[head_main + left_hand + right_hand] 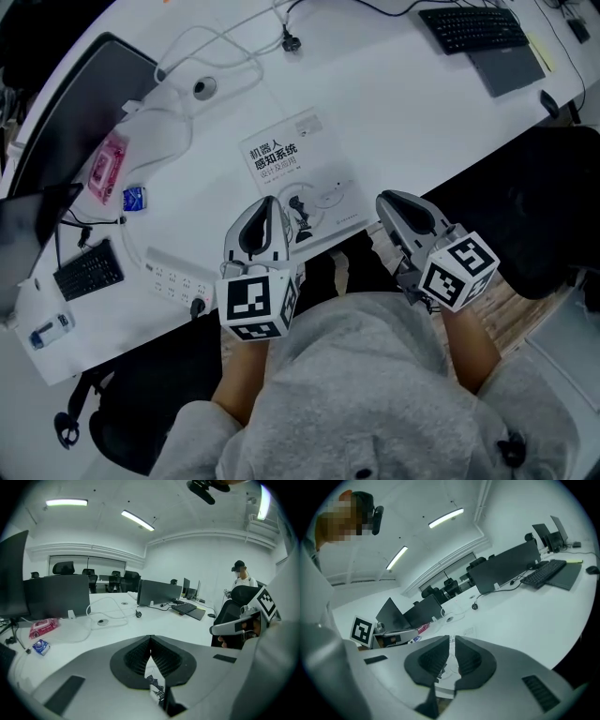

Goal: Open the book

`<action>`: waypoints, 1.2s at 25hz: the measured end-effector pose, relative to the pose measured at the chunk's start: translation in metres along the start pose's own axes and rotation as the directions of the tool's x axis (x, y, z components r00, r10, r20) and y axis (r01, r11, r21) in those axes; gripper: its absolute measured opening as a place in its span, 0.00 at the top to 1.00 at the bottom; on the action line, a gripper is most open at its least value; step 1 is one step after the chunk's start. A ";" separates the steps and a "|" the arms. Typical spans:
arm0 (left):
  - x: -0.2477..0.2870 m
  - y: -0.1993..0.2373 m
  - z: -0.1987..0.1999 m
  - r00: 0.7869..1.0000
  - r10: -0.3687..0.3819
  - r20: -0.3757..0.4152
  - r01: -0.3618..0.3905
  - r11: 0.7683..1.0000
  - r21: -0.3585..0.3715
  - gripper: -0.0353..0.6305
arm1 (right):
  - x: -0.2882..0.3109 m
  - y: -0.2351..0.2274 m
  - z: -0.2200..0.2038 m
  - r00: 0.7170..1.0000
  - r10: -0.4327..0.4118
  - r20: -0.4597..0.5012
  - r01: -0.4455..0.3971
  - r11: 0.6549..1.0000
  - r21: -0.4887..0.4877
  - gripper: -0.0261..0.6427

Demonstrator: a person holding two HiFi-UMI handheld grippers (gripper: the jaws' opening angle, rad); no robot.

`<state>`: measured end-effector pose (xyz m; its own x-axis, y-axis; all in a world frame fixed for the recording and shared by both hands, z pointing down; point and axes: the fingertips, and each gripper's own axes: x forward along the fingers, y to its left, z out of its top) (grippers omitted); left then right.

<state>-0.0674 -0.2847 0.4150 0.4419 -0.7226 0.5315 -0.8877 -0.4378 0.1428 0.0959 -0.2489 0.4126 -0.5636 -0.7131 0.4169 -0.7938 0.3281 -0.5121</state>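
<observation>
A closed white book (300, 178) with dark print on its cover lies near the front edge of the white table (403, 122). My left gripper (269, 202) hovers over the book's near left corner, its jaws closed with the tips touching and nothing held. In the left gripper view the gripper (150, 638) shows a sliver of the book (153, 680) below its pads. My right gripper (384, 199) sits just right of the book's near right corner, at the table edge, jaws shut and empty. The right gripper view shows the gripper (452, 638) with the book (446, 676) beneath.
A white power strip (178, 279) and a small keyboard (87, 270) lie at the front left. A pink packet (107, 167), cables (187, 56) and a dark monitor (80, 103) are further left. A black keyboard (473, 26) sits at the back right. A black chair (553, 206) stands to the right.
</observation>
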 end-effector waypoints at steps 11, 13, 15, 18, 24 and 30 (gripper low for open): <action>0.036 -0.001 -0.048 0.992 0.011 -0.128 -0.014 1.000 -0.026 0.94 | 0.017 -0.033 -0.059 0.988 0.046 -0.147 -0.021 0.986 0.164 0.79; 0.040 0.002 -0.059 0.988 0.023 -0.150 -0.028 0.999 -0.032 0.94 | 0.019 -0.038 -0.073 0.984 0.044 -0.172 -0.012 0.982 0.187 0.79; 0.043 0.007 -0.072 0.984 0.037 -0.174 -0.044 0.998 -0.035 0.94 | 0.021 -0.041 -0.089 0.979 0.050 -0.196 -0.008 0.977 0.212 0.79; 0.047 0.011 -0.090 0.977 0.050 -0.208 -0.061 0.997 -0.047 0.94 | 0.022 -0.046 -0.109 0.971 0.055 -0.235 0.001 0.972 0.233 0.79; 0.058 0.012 -0.113 0.967 0.053 -0.250 -0.069 0.996 -0.058 0.94 | 0.030 -0.054 -0.132 0.960 0.084 -0.268 -0.004 0.959 0.285 0.79; 0.069 0.011 -0.121 0.958 0.050 -0.284 -0.068 0.996 -0.055 0.94 | 0.036 -0.045 -0.133 0.951 0.153 -0.267 -0.062 0.945 0.320 0.79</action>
<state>-0.0622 -0.2747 0.5546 0.3421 -0.5622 0.7529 -0.9215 -0.3576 0.1517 0.0810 -0.2071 0.5509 -0.7186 -0.4626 0.5192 -0.6424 0.1558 -0.7504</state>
